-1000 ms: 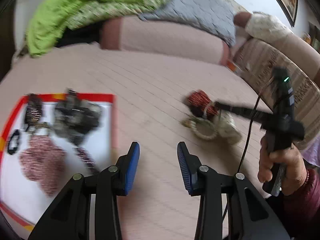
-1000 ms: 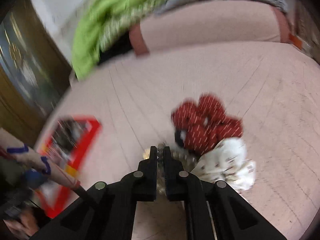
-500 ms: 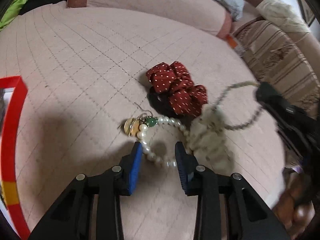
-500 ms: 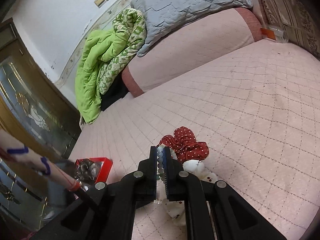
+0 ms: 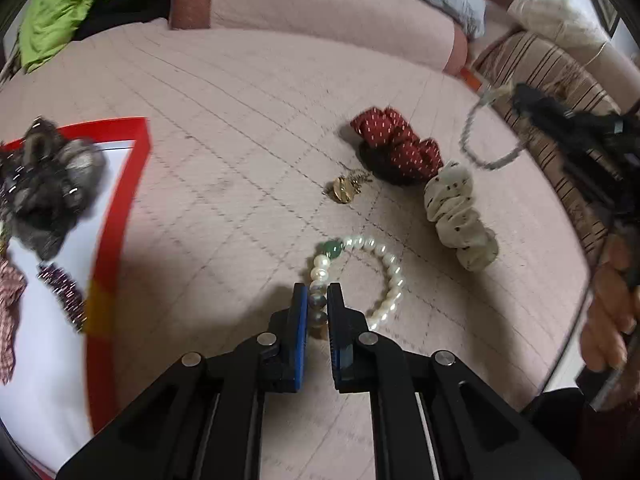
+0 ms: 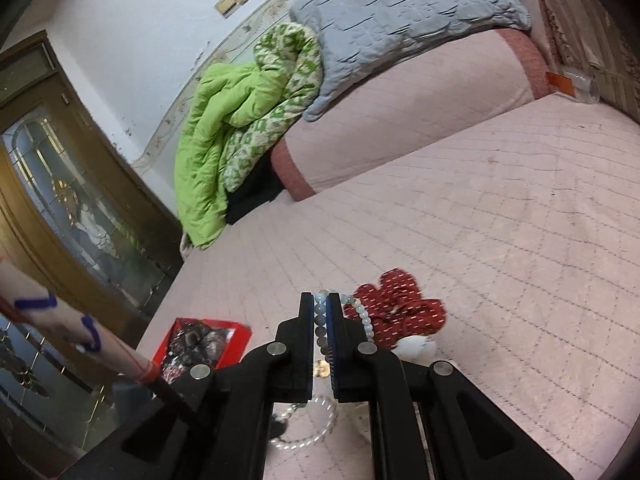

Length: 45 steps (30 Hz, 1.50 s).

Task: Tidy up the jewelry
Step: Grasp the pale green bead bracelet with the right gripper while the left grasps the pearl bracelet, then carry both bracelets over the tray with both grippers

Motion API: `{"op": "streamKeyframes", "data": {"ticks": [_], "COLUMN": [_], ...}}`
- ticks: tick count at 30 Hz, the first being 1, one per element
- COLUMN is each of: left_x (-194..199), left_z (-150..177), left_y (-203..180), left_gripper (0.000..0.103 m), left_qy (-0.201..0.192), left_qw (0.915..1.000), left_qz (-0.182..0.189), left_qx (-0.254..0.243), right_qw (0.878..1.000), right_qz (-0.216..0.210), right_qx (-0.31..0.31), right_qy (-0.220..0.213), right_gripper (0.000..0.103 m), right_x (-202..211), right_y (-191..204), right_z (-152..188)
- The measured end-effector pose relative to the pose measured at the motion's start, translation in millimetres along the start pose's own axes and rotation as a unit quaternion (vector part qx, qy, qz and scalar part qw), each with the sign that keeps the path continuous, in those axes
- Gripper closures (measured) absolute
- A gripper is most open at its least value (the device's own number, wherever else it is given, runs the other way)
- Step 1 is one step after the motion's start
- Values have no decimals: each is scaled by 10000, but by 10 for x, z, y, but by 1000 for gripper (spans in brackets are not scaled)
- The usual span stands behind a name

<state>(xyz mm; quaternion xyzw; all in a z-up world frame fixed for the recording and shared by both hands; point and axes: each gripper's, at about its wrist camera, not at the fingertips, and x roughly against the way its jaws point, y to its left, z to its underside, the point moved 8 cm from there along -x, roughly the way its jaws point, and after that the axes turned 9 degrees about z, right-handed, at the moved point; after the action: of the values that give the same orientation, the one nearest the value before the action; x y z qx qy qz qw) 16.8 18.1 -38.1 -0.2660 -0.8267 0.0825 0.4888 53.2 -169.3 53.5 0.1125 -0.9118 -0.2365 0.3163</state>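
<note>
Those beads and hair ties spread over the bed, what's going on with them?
A person is sorting jewelry with a handheld gripper in each hand. The left gripper has just closed on the pearl bracelet lying on the pink quilt. The right gripper holds a pale bead bracelet lifted off the bed. A red scrunchie, a cream scrunchie and a gold pendant still lie loose, while other pieces already sit in the red-edged tray.

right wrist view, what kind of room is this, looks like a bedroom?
Most likely a bedroom: the work surface is a bed with a quilted pink cover, a grey pillow and a bunched green duvet lie at its head, and a wooden glazed door stands beside it.
</note>
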Motion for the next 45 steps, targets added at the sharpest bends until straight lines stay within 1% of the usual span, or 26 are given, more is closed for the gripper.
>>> {"op": "streamKeyframes", "data": {"ticks": [2, 5, 11, 14, 20, 28, 35, 40, 45], "left_x": [130, 278, 497, 613, 826, 1203, 1529, 1703, 1858], "left_z": [6, -66, -163, -157, -146, -111, -28, 73, 164], "left_y": [17, -67, -221, -212, -112, -14, 185, 415, 666], "left_gripper": [94, 94, 94, 94, 94, 94, 94, 94, 94], "left_qy": [-184, -463, -756, -854, -1049, -1345, -1595, -1699, -1784], "left_qw": [9998, 9988, 9964, 9954, 9940, 9908, 9872, 9852, 9831], "left_qz": [18, 59, 5, -35, -13, 19, -27, -135, -277], "left_qx": [-19, -155, -390, -440, -297, -170, 5, 168, 316], "right_qw": [10000, 9997, 9993, 9991, 9983, 9971, 9966, 9956, 9942], "right_qz": [-61, -120, -176, -186, -172, -265, -292, -306, -438], "right_qx": [37, 166, 239, 286, 442, 613, 656, 710, 806], "right_qy": [55, 154, 239, 248, 334, 354, 401, 524, 569], "right_gripper": [96, 96, 96, 96, 96, 96, 96, 96, 96], "right_x": [-29, -84, -109, -70, 27, 136, 168, 167, 188], "right_y": [67, 183, 318, 377, 527, 778, 908, 1022, 1234], "right_z": [35, 113, 237, 312, 570, 808, 937, 1070, 1139]}}
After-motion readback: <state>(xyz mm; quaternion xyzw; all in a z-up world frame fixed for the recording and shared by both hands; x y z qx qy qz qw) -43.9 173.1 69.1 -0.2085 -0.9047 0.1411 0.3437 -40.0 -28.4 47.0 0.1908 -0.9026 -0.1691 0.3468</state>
